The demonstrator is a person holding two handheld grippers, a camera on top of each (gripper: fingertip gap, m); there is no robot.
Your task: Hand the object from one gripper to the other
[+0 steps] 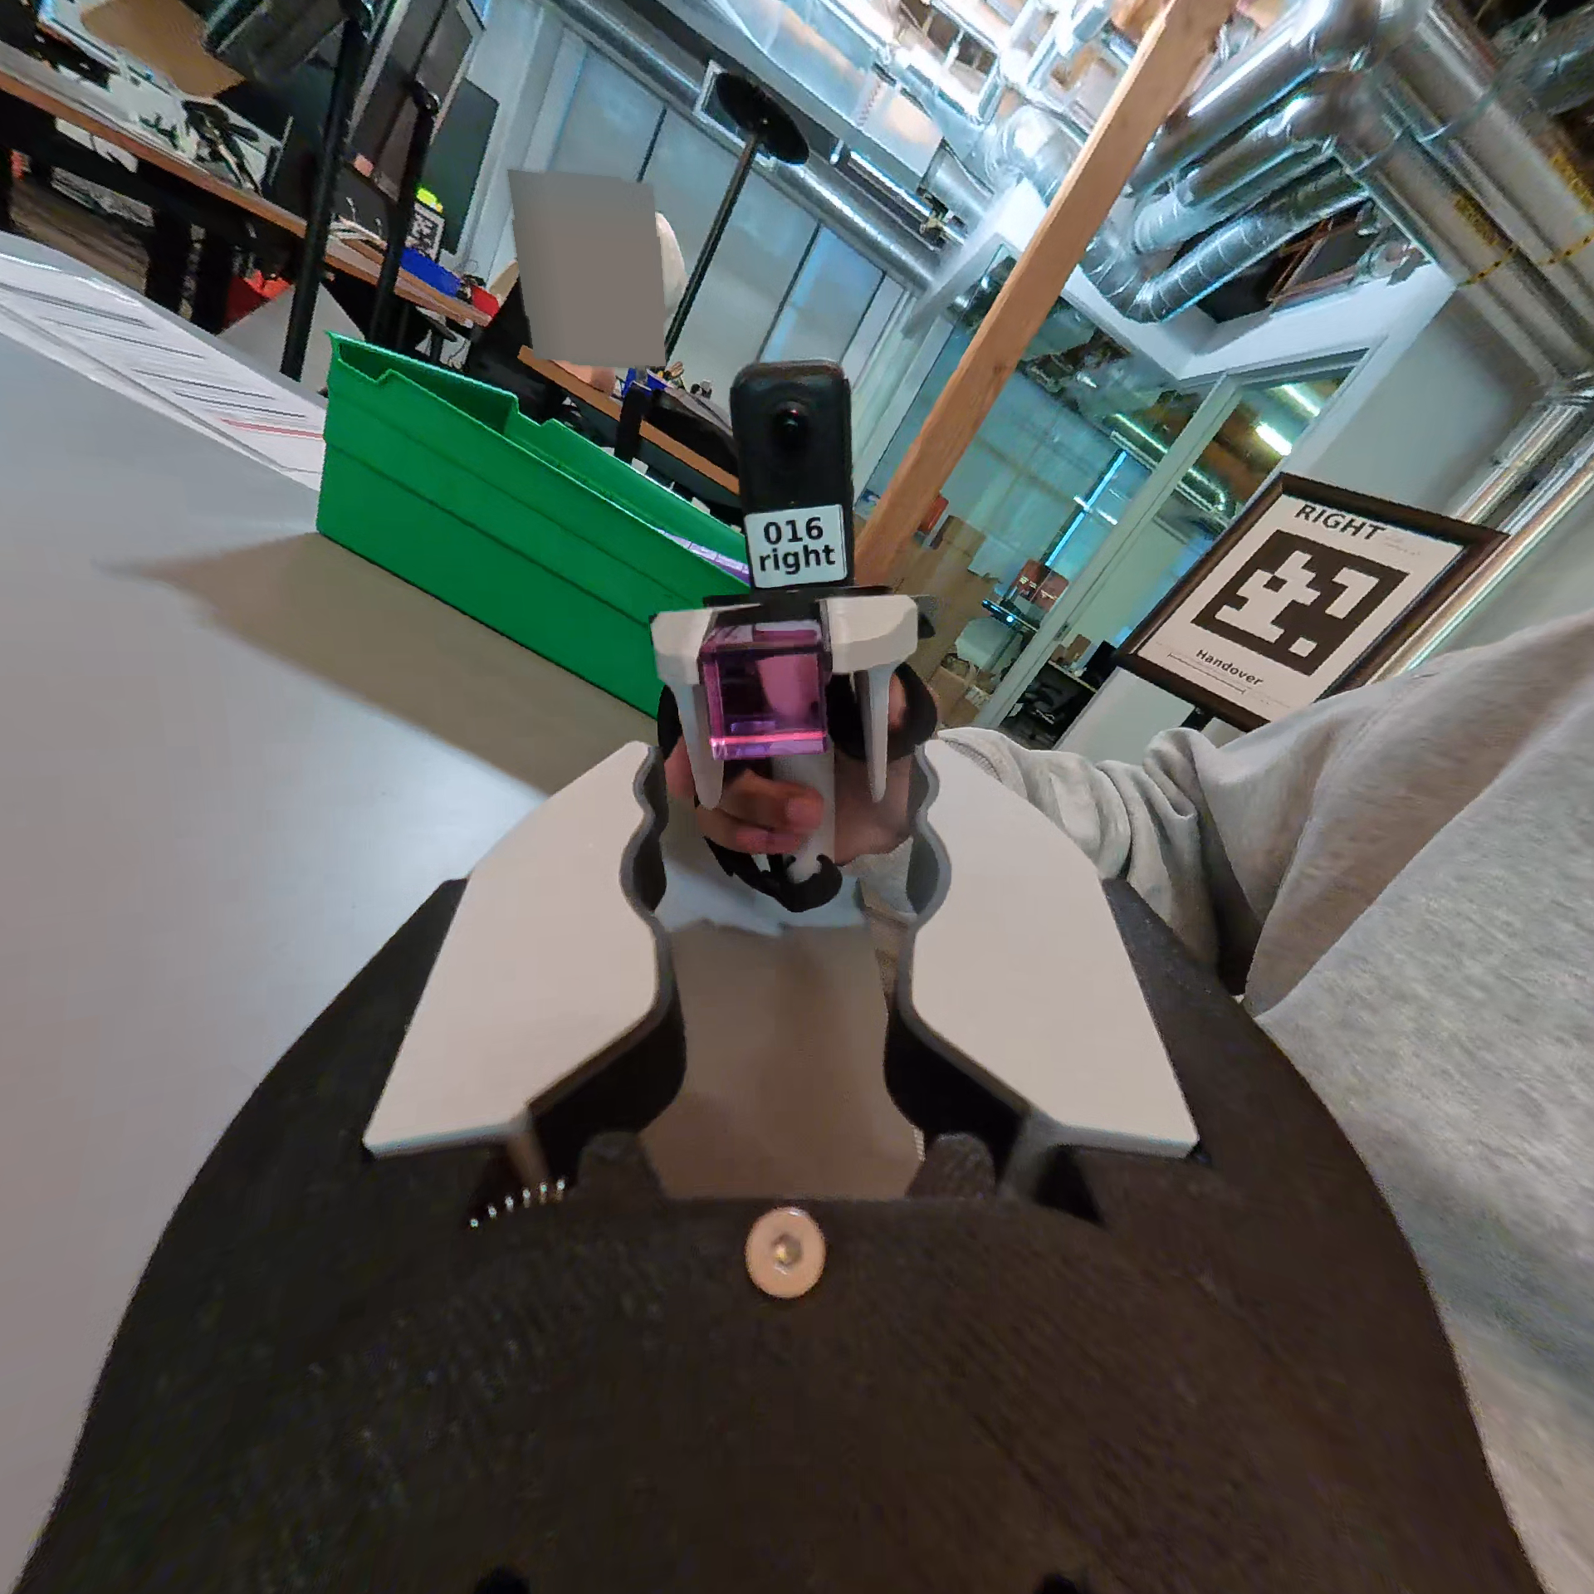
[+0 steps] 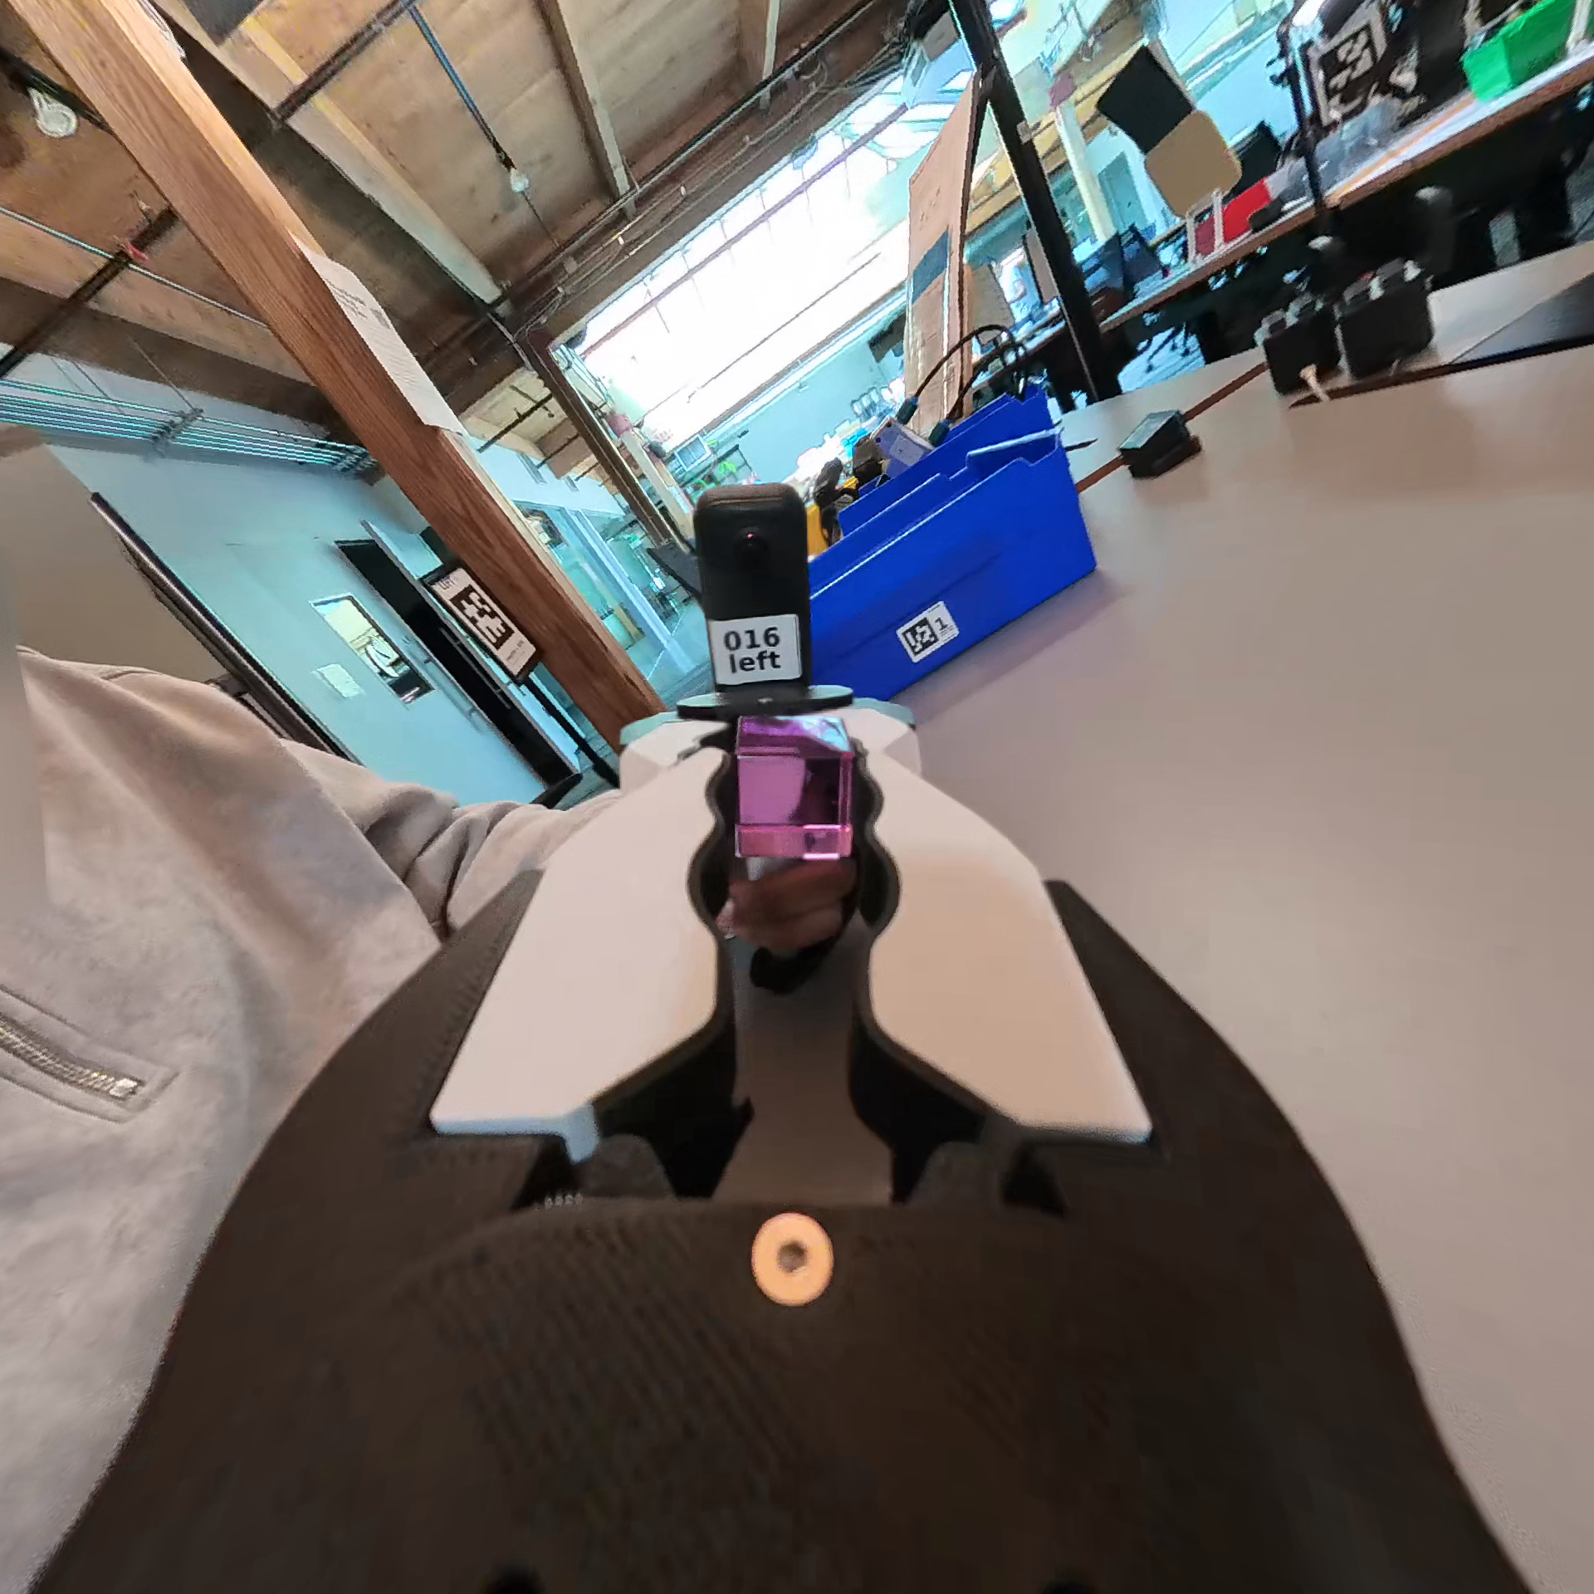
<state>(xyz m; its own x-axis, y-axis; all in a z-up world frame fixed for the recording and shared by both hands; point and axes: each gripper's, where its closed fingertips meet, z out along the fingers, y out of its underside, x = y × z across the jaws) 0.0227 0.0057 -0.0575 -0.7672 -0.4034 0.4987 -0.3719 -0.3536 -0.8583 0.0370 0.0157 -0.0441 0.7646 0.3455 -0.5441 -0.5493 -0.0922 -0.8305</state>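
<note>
A clear purple cube [image 1: 763,690] sits between the fingers of my right gripper [image 1: 776,681], which faces the left wrist camera and carries a black camera on top. In the right wrist view the cube [image 2: 793,802] sits at the tips of my right gripper [image 2: 793,768], whose jaws are narrow and closed on it. My left gripper [image 1: 785,768] is open, its white fingers [image 1: 552,949] spread wider than the cube, tips just short of it. It shows tip to tip in the right wrist view [image 2: 772,733]. Both are held above the table.
A green bin [image 1: 483,483] stands on the grey table [image 1: 172,690] behind the grippers. A blue bin [image 2: 940,569] and a small black box [image 2: 1160,440] stand on the table [image 2: 1294,690]. A grey sleeve [image 1: 1380,862] fills the right. A framed marker sign [image 1: 1294,604] stands behind. Left and right tips are no more than a few centimetres apart.
</note>
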